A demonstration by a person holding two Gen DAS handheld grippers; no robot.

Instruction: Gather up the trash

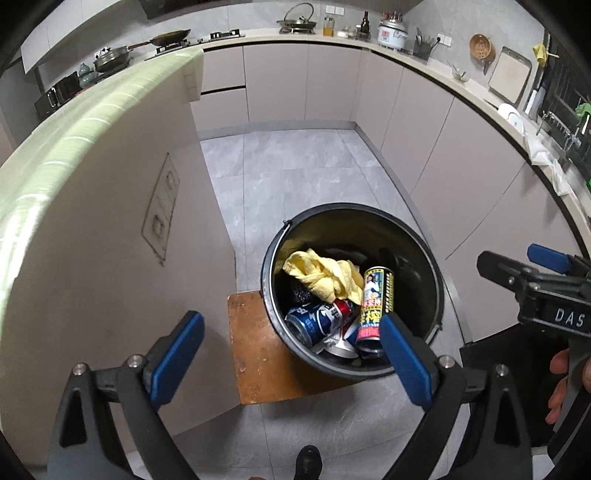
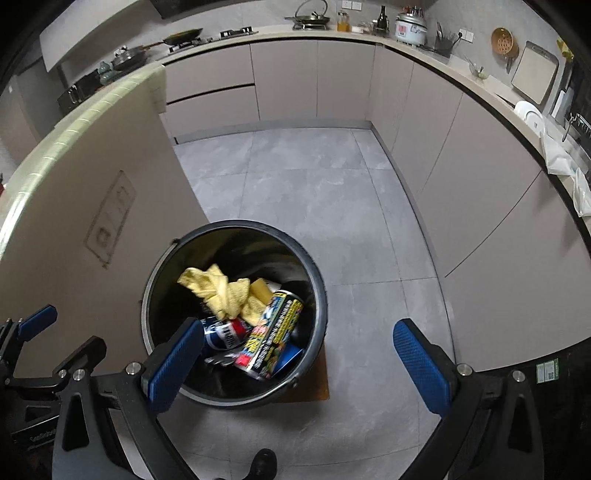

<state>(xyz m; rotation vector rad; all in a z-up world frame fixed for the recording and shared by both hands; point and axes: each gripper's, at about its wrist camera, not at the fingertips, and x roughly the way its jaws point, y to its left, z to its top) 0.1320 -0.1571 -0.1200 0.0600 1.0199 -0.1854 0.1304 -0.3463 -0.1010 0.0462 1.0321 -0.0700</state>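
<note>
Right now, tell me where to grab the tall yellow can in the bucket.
Grip the tall yellow can across its upper body, coming straight down from above. It stands propped nearly upright against the bucket wall, top end free, while its base sits among the blue can and other trash. The yellow cloth crowds its left side.

Grey tile floor [image 2: 314, 192]; beige cabinets [image 2: 284, 81] under curved countertop [image 1: 424, 62]; stove [image 1: 221, 36].

light: even, soft | glare: worktop edge | blur: slight | edges: fisheye-bent, dark
</note>
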